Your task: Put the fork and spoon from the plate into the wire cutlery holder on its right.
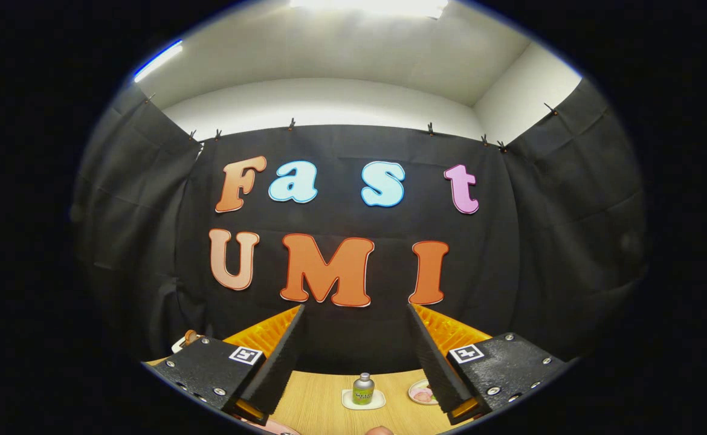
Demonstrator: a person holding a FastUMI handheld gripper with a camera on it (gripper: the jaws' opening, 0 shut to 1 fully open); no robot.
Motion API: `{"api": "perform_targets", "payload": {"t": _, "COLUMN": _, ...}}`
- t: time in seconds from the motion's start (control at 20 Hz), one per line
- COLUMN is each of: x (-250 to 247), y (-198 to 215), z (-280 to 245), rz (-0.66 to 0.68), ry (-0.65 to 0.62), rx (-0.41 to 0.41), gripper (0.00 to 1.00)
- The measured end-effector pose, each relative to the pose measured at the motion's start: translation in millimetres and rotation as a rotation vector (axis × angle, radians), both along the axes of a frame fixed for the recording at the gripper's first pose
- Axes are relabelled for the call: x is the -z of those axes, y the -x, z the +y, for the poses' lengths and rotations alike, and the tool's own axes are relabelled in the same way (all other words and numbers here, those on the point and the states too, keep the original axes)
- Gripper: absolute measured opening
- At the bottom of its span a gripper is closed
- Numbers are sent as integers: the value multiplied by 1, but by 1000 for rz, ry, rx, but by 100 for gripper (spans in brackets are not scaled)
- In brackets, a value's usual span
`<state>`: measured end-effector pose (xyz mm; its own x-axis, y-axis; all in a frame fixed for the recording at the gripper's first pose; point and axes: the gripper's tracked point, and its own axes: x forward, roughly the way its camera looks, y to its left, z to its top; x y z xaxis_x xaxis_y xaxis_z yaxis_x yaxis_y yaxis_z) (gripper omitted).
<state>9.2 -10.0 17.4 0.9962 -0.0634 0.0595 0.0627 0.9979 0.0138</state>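
Ahead of me hangs a black cloth booth wall [353, 181], pinned along its top edge with small dark clips [292, 124] and continuing as creased side drapes to my left and right. Above it rise plain white room walls [323, 99] that meet a white ceiling [353, 48]. A bright ceiling light panel [368, 6] glows overhead, and a thin strip light [158, 60] shines off to the left. Below, a light wooden tabletop [323, 405] runs up to the cloth.

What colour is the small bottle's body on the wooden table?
Green, with a silver cap, in the gripper view: small bottle beyond the open hand-held gripper.
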Motion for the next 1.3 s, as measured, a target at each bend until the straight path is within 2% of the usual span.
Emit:
{"api": "perform_targets", "payload": {"t": 0.3, "x": 16, "y": -6, "z": 9, "rz": 38, "ry": 3, "rx": 2, "gripper": 96}}
{"api": "perform_targets", "payload": {"t": 0.6, "x": 73, "y": -7, "z": 57, "rz": 193, "ry": -62, "rx": -86, "gripper": 96}}
{"api": "perform_targets", "payload": {"t": 0.7, "x": 105, "y": -6, "z": 74, "rz": 295, "ry": -94, "rx": -106, "gripper": 96}}
{"api": "perform_targets", "payload": {"t": 0.95, "x": 207, "y": 10, "z": 133, "rz": 644, "ry": -173, "rx": -204, "gripper": 97}}
{"api": "perform_targets", "payload": {"t": 1.15, "x": 273, "y": 36, "z": 170, "rz": 896, "ry": -238, "rx": -234, "gripper": 96}}
{"api": "perform_targets", "payload": {"t": 1.3, "x": 321, "y": 54, "z": 187, "rz": 1058, "ry": -251, "rx": -228, "gripper": 94}}
